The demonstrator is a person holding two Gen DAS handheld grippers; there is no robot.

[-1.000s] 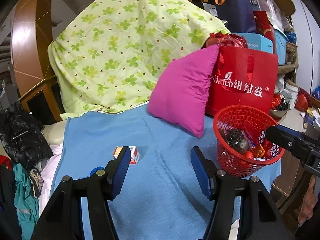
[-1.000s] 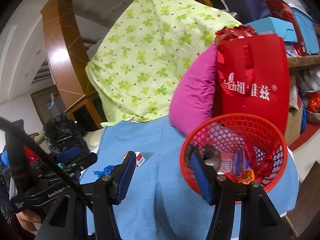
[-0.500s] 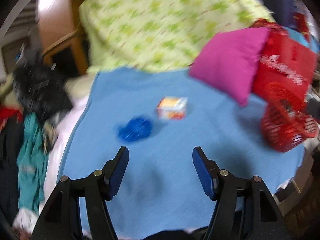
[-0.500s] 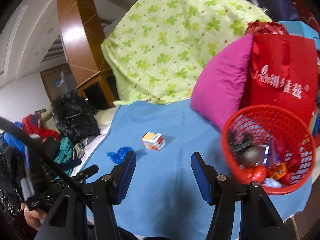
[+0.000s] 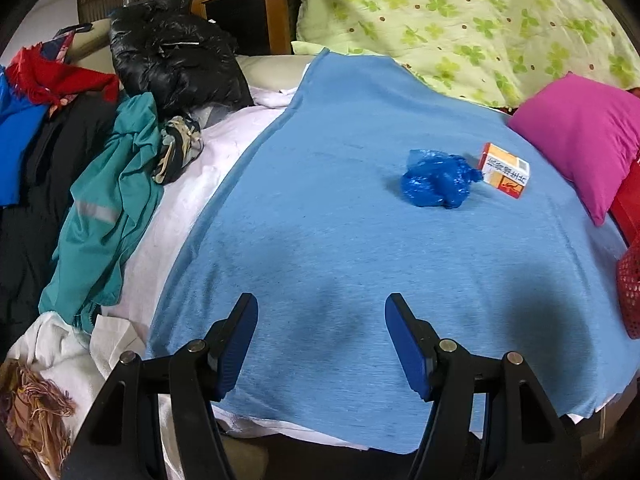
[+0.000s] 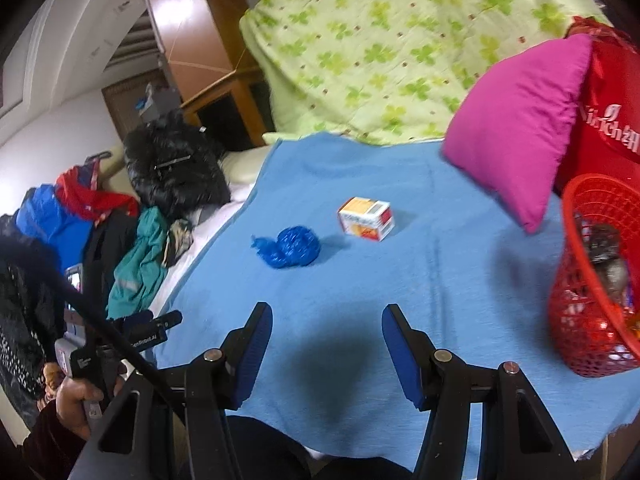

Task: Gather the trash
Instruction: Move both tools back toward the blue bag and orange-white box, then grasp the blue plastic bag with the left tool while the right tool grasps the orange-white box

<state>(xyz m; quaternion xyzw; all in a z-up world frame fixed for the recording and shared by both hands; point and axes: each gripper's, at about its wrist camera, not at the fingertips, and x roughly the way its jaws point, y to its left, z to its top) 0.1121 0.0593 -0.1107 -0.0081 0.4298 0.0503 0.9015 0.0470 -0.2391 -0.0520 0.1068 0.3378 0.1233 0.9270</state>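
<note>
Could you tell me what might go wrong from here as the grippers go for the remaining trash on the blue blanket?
The crumpled blue plastic bag is soft and lies on soft blanket, so the open left gripper may pinch fabric with it. It nearly touches the small carton, which could get knocked aside. The red mesh basket looks tilted near the blanket's edge; a nudge might tip it.

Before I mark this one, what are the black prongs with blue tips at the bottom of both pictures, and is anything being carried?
They are handheld grippers, one per hand, each with a camera looking along its jaws. One picture comes from the left gripper, the other from the right gripper. Both stand open and hold nothing. On the blue blanket lie a crumpled blue plastic bag and a small orange and white box, just beside it. A red mesh basket already holding trash sits at the right edge.
</note>
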